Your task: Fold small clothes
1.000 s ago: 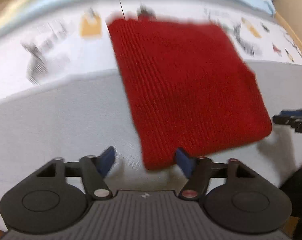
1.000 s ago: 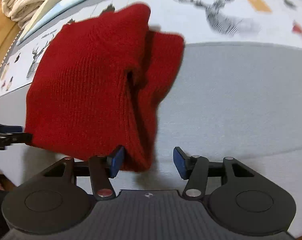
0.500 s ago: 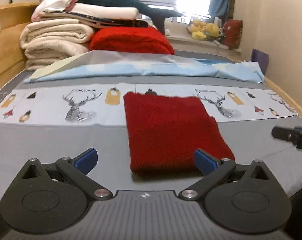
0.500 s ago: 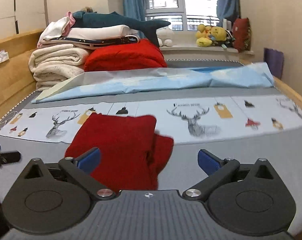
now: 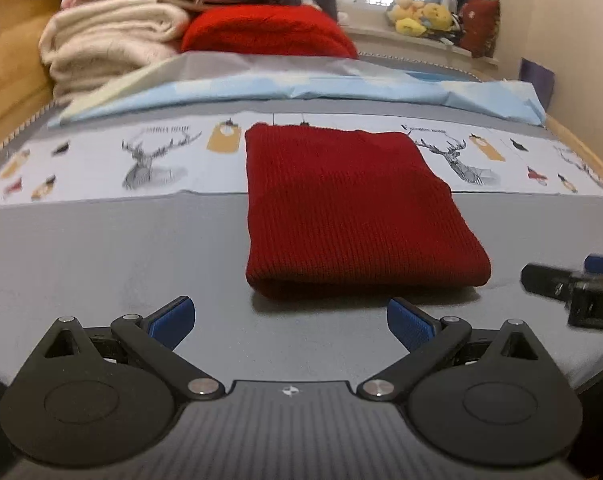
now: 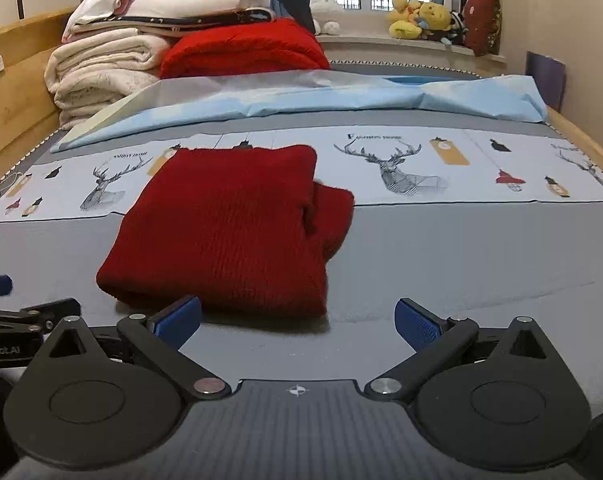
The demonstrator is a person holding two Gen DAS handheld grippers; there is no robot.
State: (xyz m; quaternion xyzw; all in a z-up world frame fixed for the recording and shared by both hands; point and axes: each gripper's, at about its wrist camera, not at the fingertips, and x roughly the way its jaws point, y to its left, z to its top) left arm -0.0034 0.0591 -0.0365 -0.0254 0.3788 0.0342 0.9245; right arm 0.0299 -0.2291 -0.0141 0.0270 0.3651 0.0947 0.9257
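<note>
Now folded red sweater on grey bed, both grippers wide apart (empty).

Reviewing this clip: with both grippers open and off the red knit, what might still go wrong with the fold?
1. A flap sticks out on the red knit's right side; it may loosen if left.
2. Re-gripping with the right gripper might drag the top layer askew.
3. The left gripper sits near the front edge and may nudge it.
</note>
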